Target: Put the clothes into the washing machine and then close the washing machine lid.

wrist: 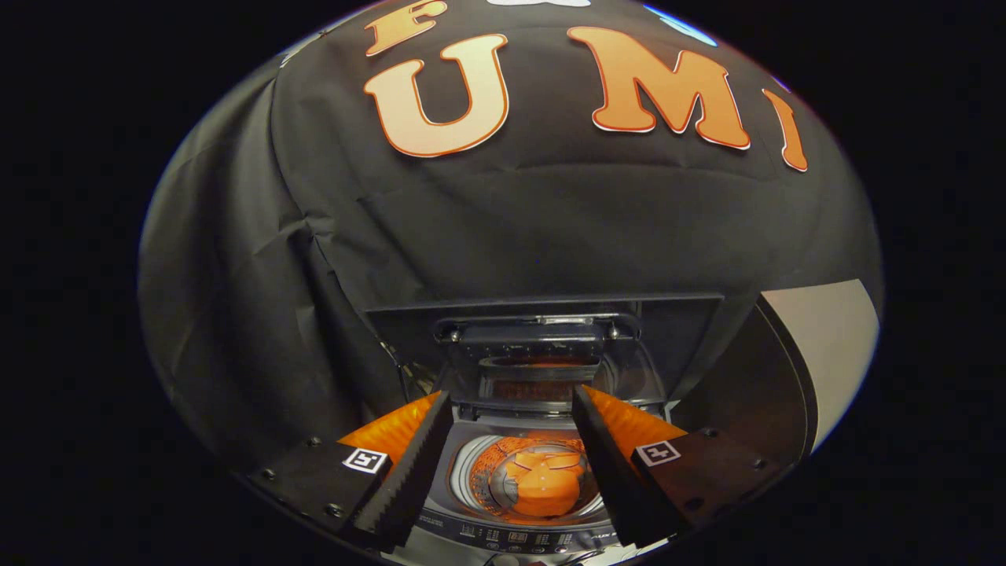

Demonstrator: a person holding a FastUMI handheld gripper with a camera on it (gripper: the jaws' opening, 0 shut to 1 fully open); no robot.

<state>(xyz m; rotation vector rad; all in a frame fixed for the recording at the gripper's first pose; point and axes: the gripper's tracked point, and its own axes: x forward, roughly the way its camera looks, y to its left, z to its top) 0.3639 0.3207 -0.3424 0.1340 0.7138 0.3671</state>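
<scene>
orange garment [545, 487] already in washing machine drum [479, 472]; lid [542, 330] upright, not closed; gripper [511, 420] spread, holding nothing, above opening.

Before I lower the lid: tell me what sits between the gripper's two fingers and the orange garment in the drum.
Nothing. In the gripper view the open gripper hangs above the washing machine; the orange garment lies in the drum, seen through the bare gap. The lid stands raised beyond.
</scene>
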